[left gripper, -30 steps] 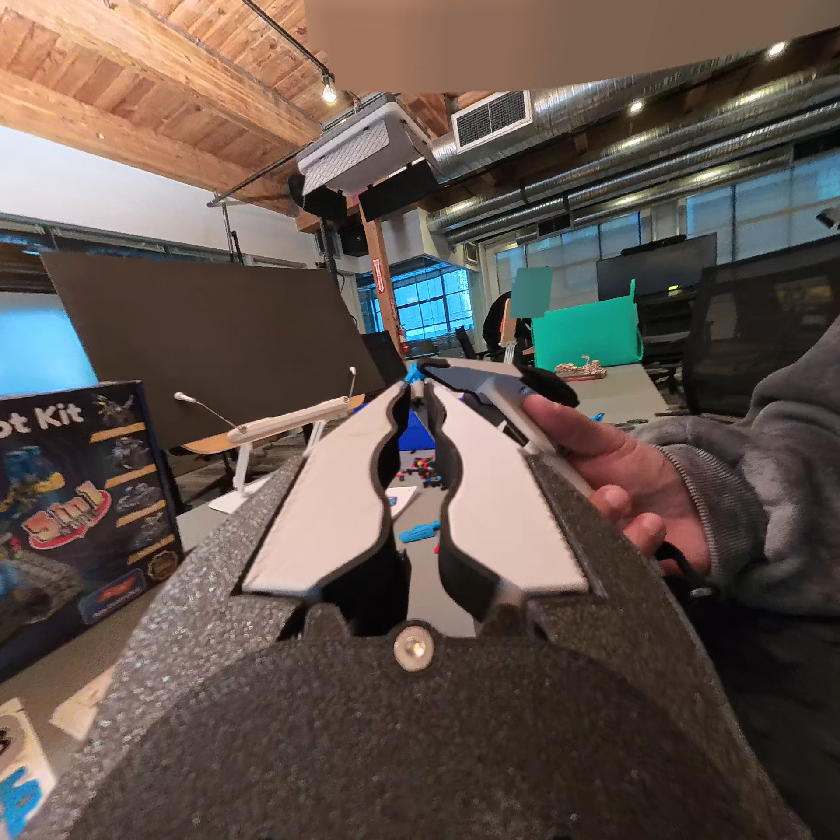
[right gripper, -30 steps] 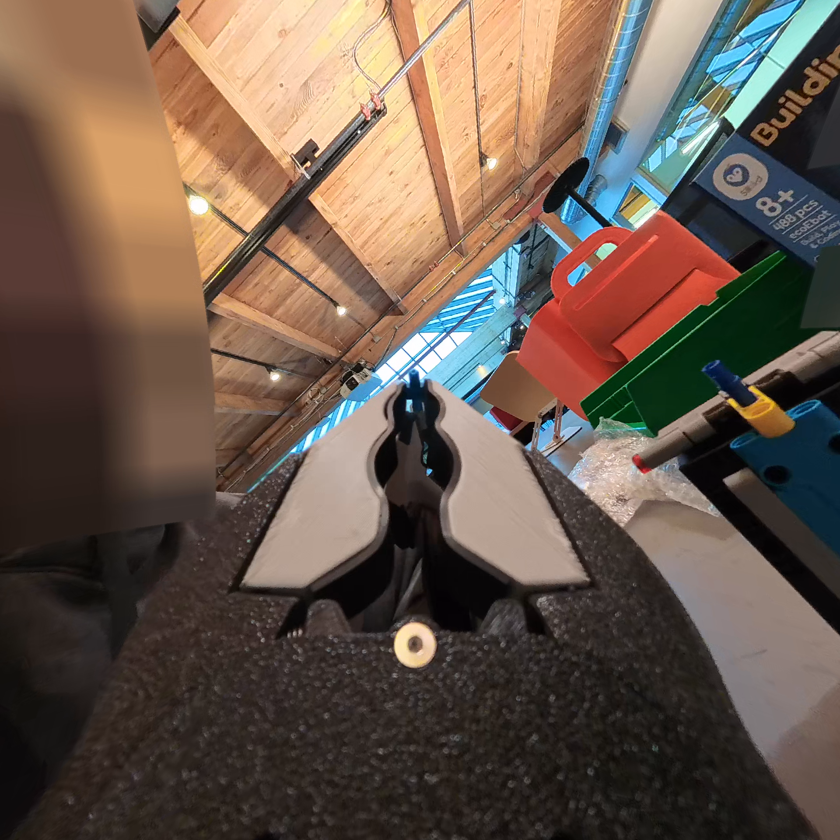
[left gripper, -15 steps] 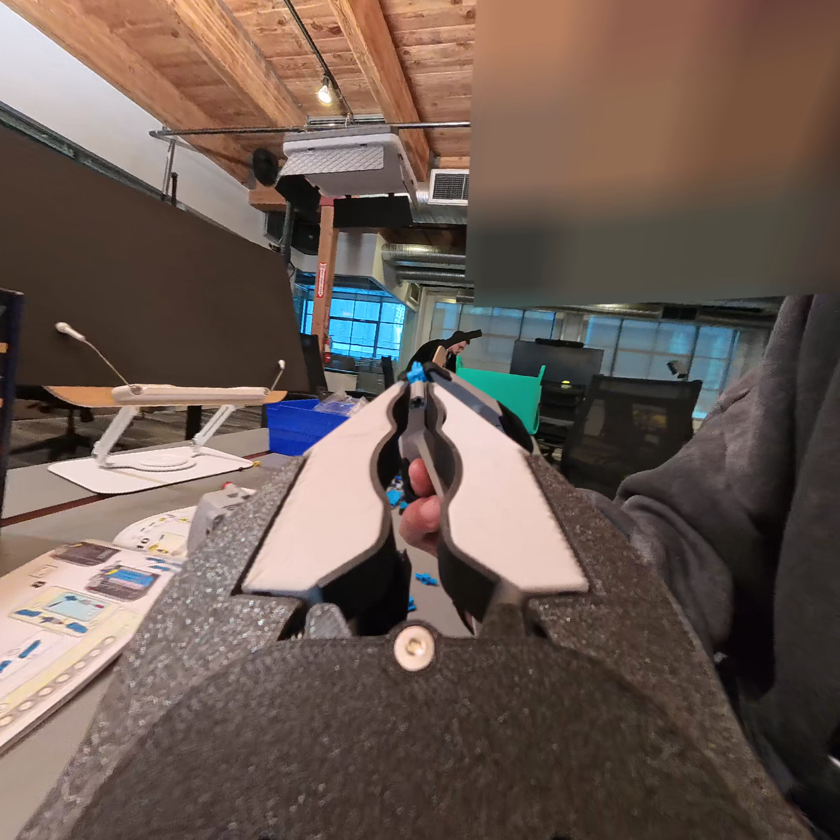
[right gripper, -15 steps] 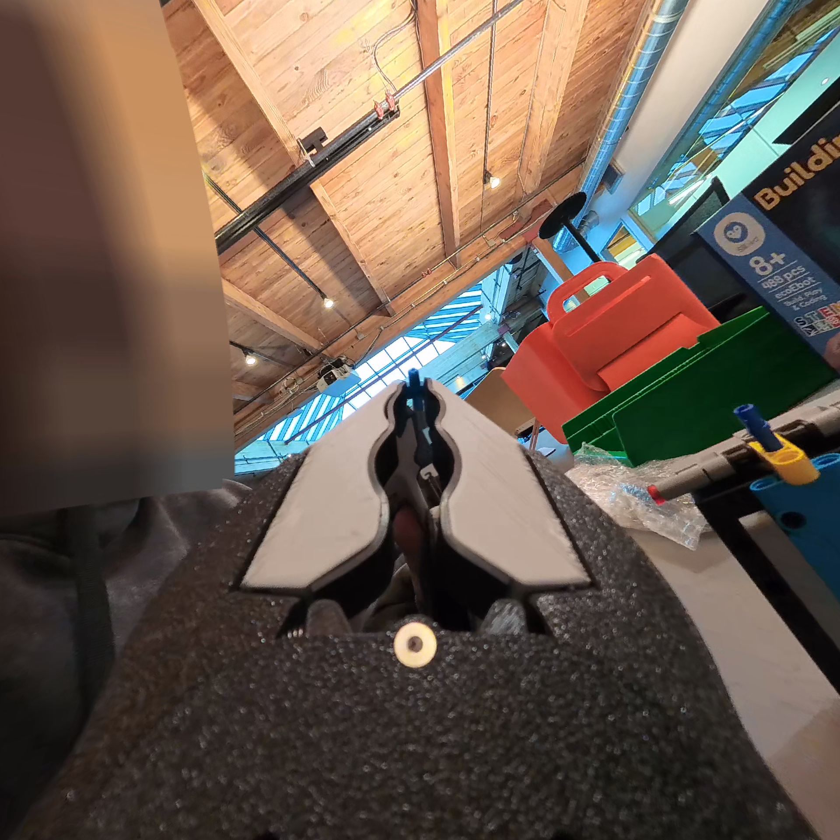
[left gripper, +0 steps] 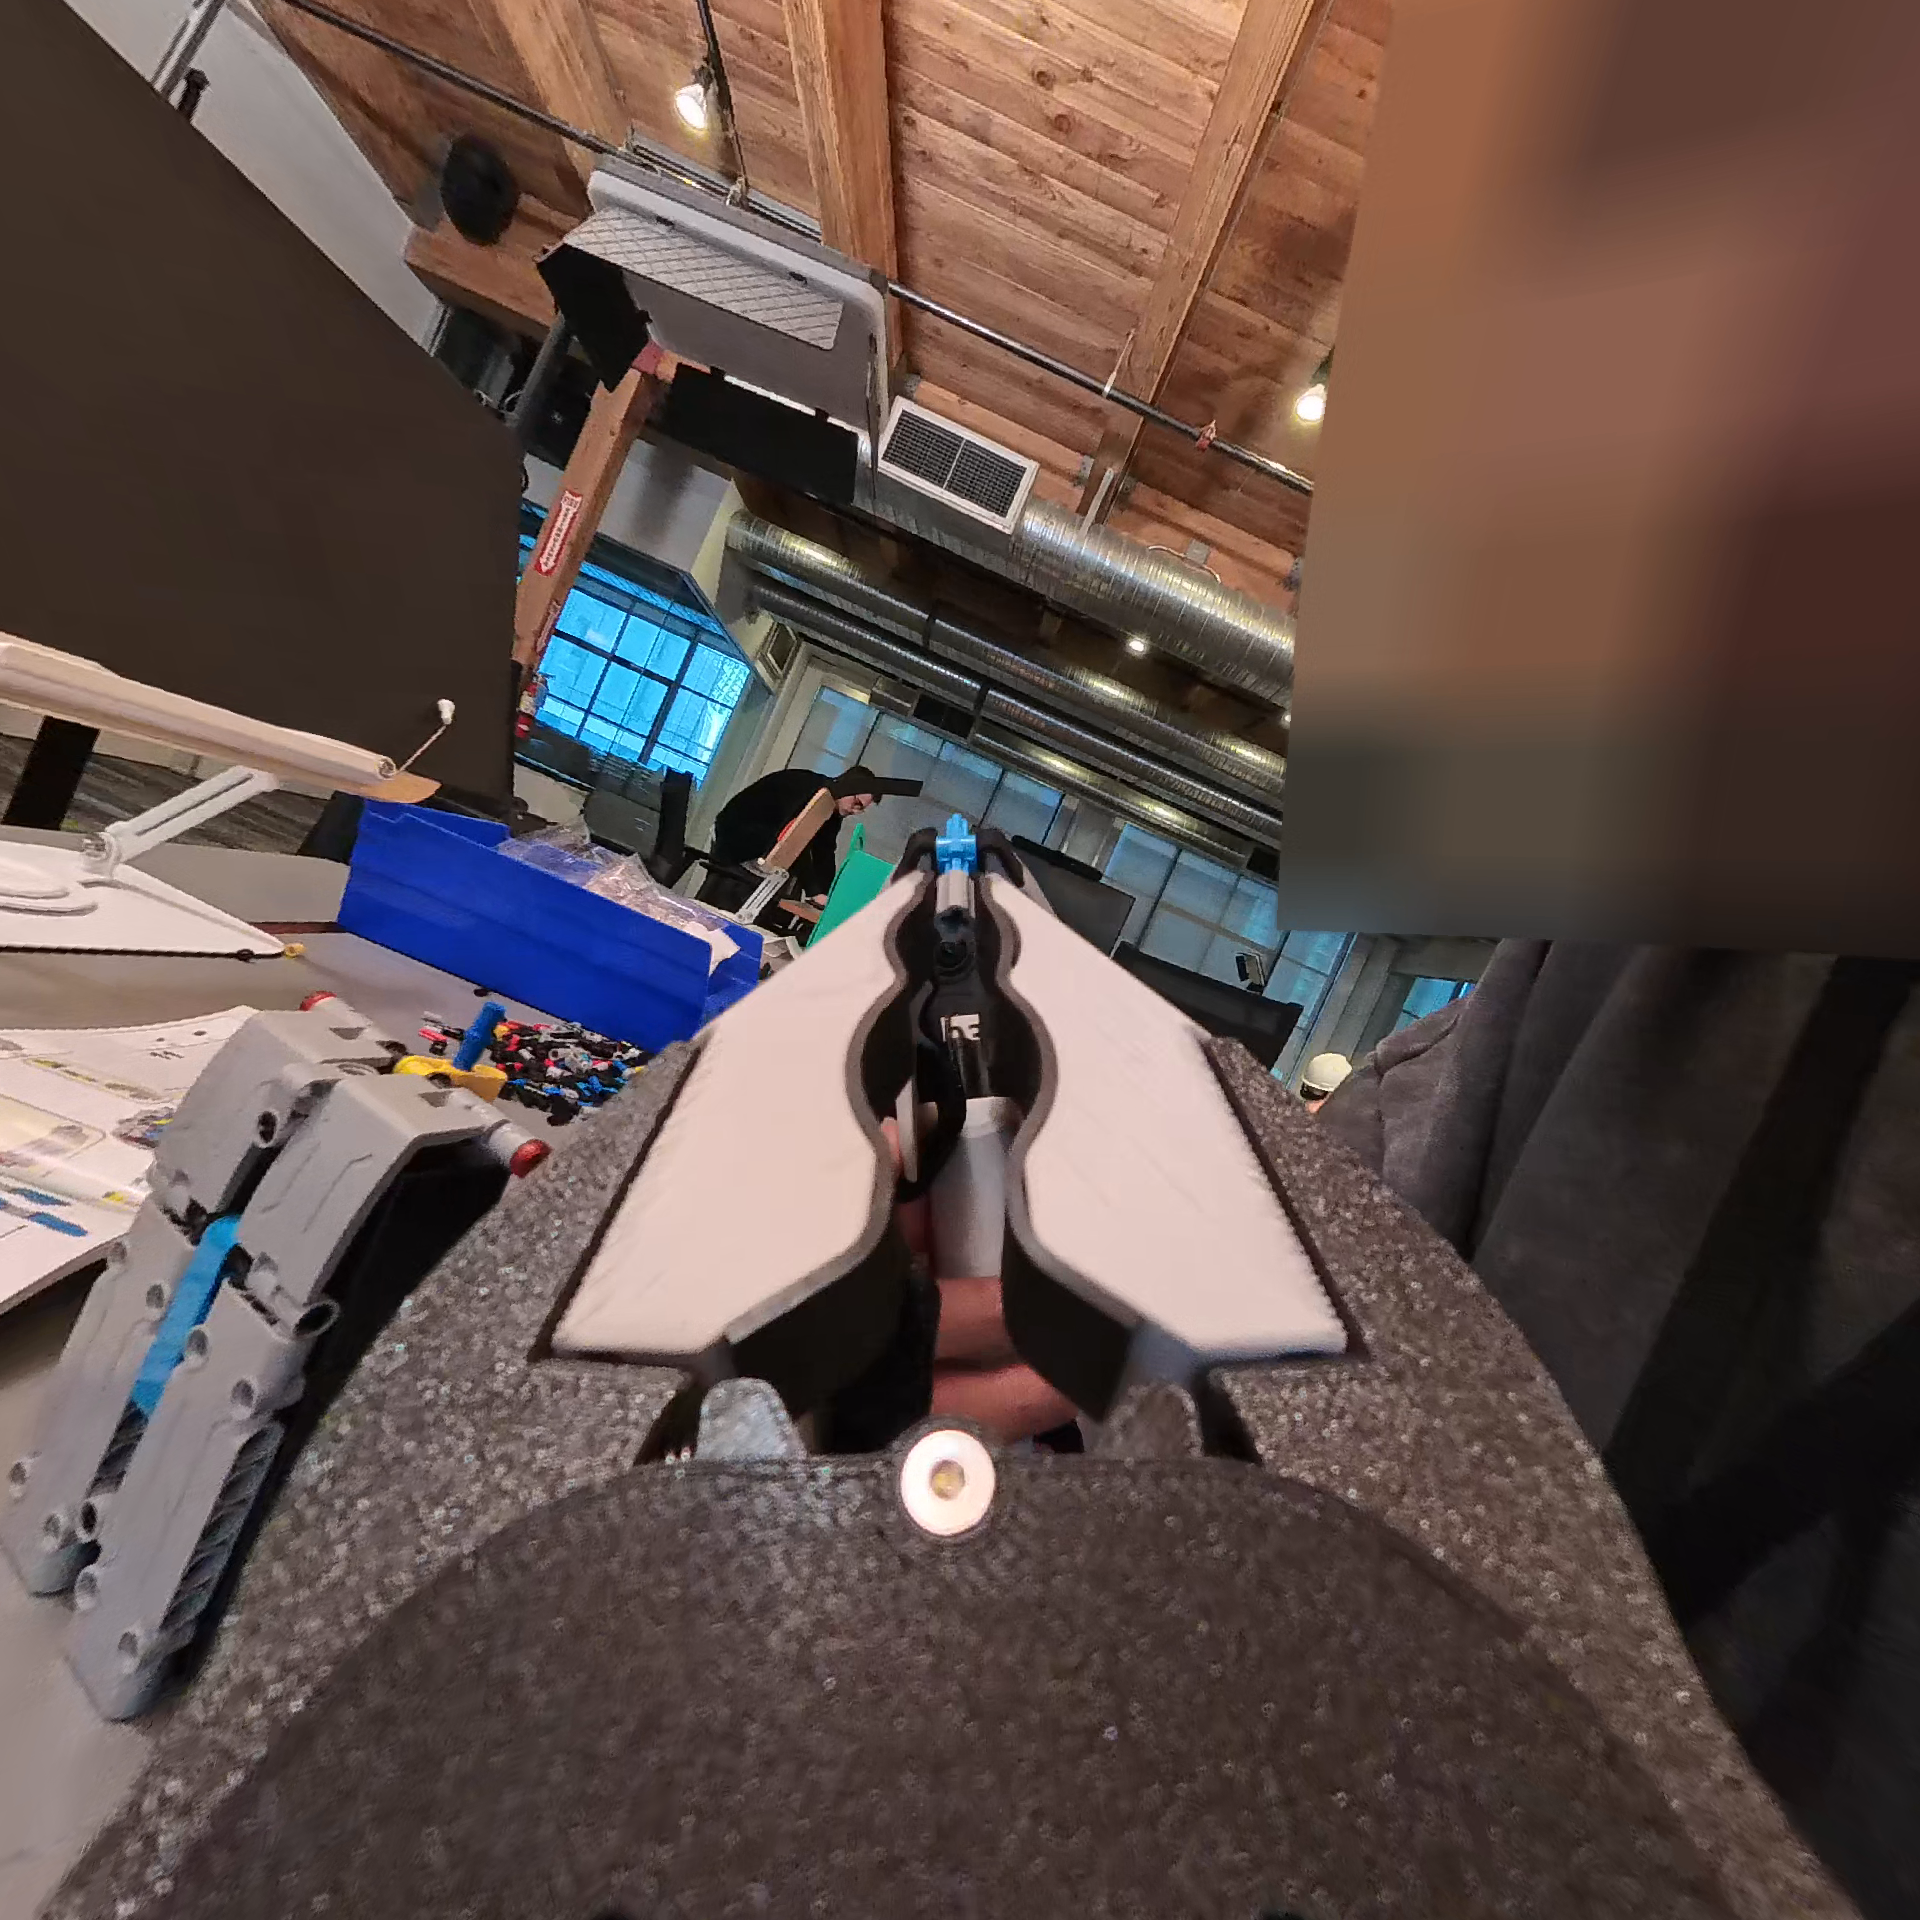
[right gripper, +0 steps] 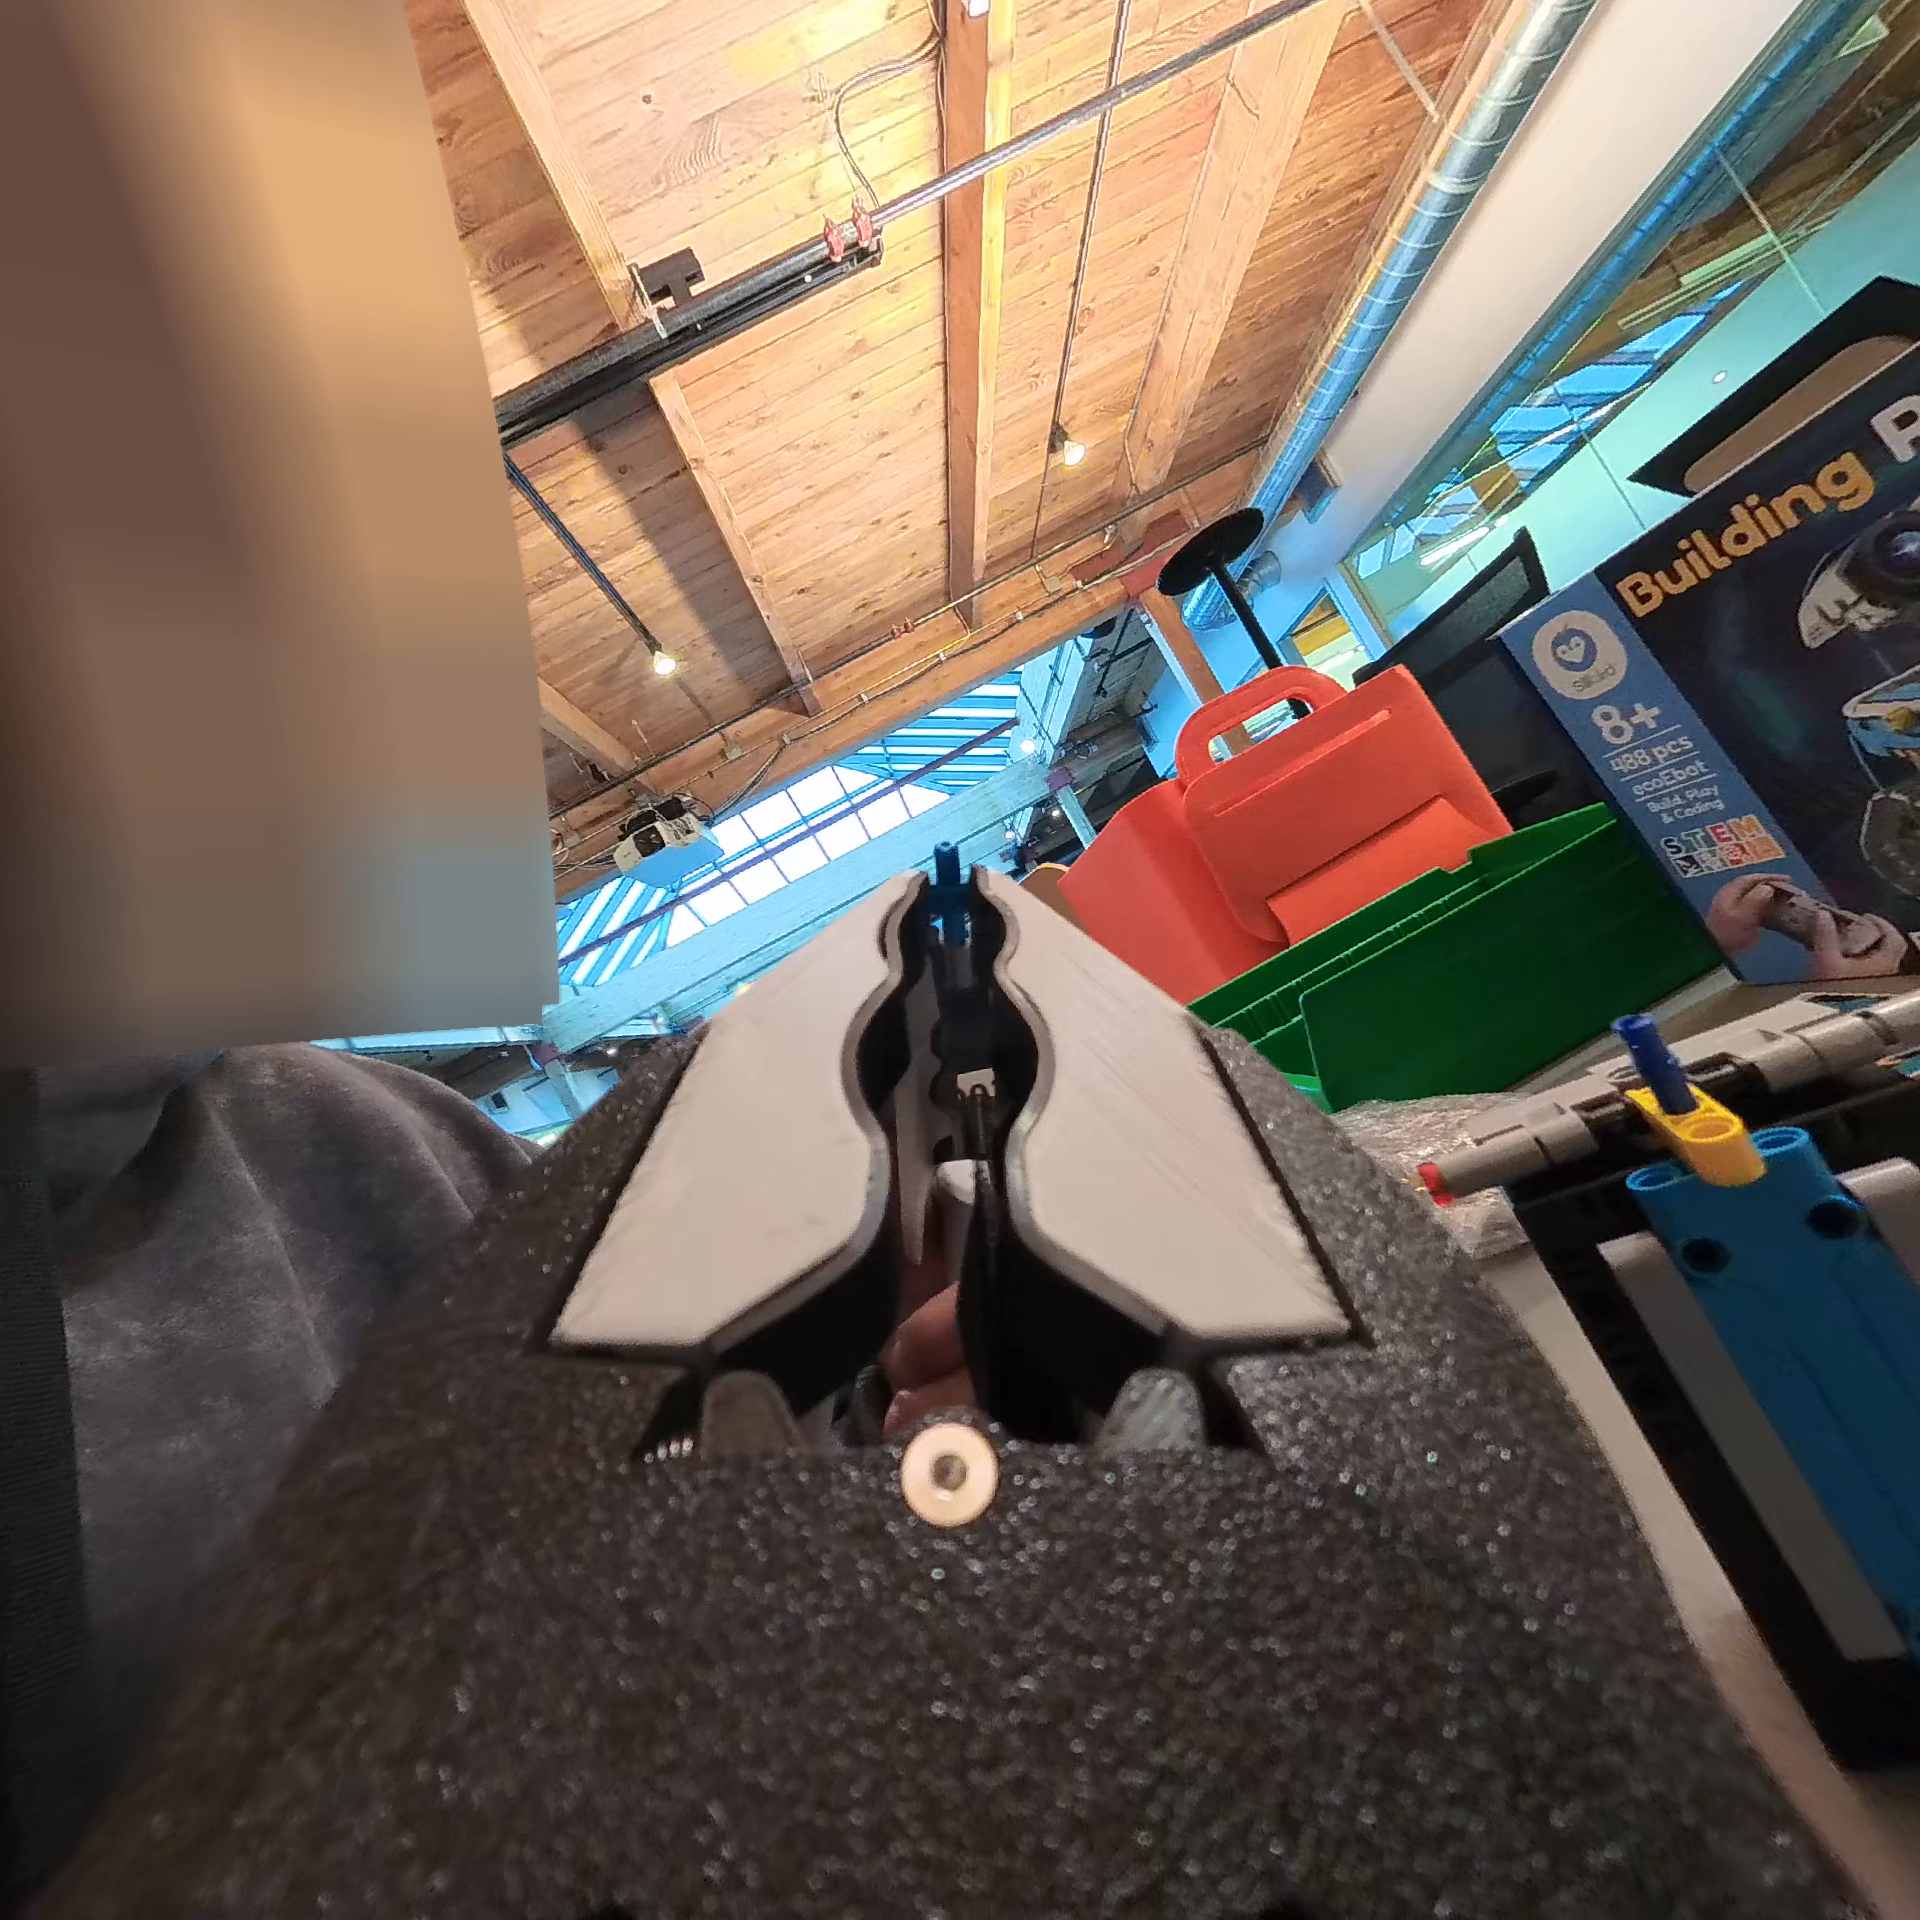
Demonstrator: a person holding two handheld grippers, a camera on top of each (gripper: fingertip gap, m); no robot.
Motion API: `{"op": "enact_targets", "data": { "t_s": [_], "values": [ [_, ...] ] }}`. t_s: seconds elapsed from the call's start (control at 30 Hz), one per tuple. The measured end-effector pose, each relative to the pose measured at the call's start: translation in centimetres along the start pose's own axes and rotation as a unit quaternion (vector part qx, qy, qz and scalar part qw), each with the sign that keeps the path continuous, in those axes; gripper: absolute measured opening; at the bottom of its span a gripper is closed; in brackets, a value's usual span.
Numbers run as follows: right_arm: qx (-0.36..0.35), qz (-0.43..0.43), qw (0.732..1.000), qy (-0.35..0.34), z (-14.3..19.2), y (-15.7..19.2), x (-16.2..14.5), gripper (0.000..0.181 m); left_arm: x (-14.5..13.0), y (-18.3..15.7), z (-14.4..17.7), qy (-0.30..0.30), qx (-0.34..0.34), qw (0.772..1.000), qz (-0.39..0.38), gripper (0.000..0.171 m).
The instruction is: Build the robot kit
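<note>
My left gripper (left gripper: 954, 871) is shut on a small light-blue connector (left gripper: 954, 842) that sticks out past its tips. Through the gap between its fingers I see part of the other gripper and a hand close behind. My right gripper (right gripper: 948, 891) is shut on a small dark-blue pin (right gripper: 947, 862) that stands out of its tips. The other gripper and a hand show through its gap too. Both grippers are raised off the table and tilted up toward the wooden ceiling. A grey sleeve is beside each.
In the left wrist view a grey tracked assembly (left gripper: 239, 1247) stands at the left, with loose small parts (left gripper: 551, 1055), a blue bin (left gripper: 540, 914), an instruction sheet (left gripper: 62, 1122) and a white stand (left gripper: 125, 831). In the right wrist view there is a blue and yellow assembly (right gripper: 1745, 1226), a green bin (right gripper: 1455, 977), an orange case (right gripper: 1299, 831) and a printed box (right gripper: 1766, 779). My two grippers' fingertips are within a few centimetres of each other.
The left gripper has swung and tilted upward; the printed box left its view and the grey assembly came in. The two grippers have closed in tip to tip. The right view shifted slightly.
</note>
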State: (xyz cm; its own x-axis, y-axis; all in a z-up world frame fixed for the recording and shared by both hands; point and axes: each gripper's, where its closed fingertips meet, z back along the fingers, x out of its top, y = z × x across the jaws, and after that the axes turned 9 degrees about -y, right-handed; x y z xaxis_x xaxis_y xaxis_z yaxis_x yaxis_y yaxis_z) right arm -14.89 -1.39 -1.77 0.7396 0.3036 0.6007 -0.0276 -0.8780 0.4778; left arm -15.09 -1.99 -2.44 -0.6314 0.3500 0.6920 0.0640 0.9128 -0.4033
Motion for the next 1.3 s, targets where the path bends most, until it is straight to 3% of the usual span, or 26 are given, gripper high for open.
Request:
{"op": "enact_targets", "data": {
  "t_s": [0.5,0.6,0.9,1.0,1.3],
  "values": [
    [-0.009,-0.005,1.0,0.029,0.3,-0.6,-0.6,0.008,0.3,0.5,0.2,0.007,-0.005,0.999,0.047,0.007],
    [-0.012,-0.004,0.999,0.036,0.4,-0.9,-0.5,0.008,0.1,0.7,0.2,0.021,-0.003,1.0,0.022,0.006],
    [0.014,0.073,0.988,0.135,1.2,-0.5,-0.4,0.007,0.0,1.2,0.6,0.057,-0.01,0.998,0.01,0.007],
    [0.01,0.078,0.989,0.129,1.1,-0.6,-0.2,0.007,-0.2,1.1,0.6,0.063,-0.02,0.997,0.036,0.007],
    [0.003,0.068,0.988,0.136,1.1,-0.9,-0.9,0.008,-0.8,0.7,0.6,0.072,-0.026,0.997,0.017,0.006]
  ]
}}
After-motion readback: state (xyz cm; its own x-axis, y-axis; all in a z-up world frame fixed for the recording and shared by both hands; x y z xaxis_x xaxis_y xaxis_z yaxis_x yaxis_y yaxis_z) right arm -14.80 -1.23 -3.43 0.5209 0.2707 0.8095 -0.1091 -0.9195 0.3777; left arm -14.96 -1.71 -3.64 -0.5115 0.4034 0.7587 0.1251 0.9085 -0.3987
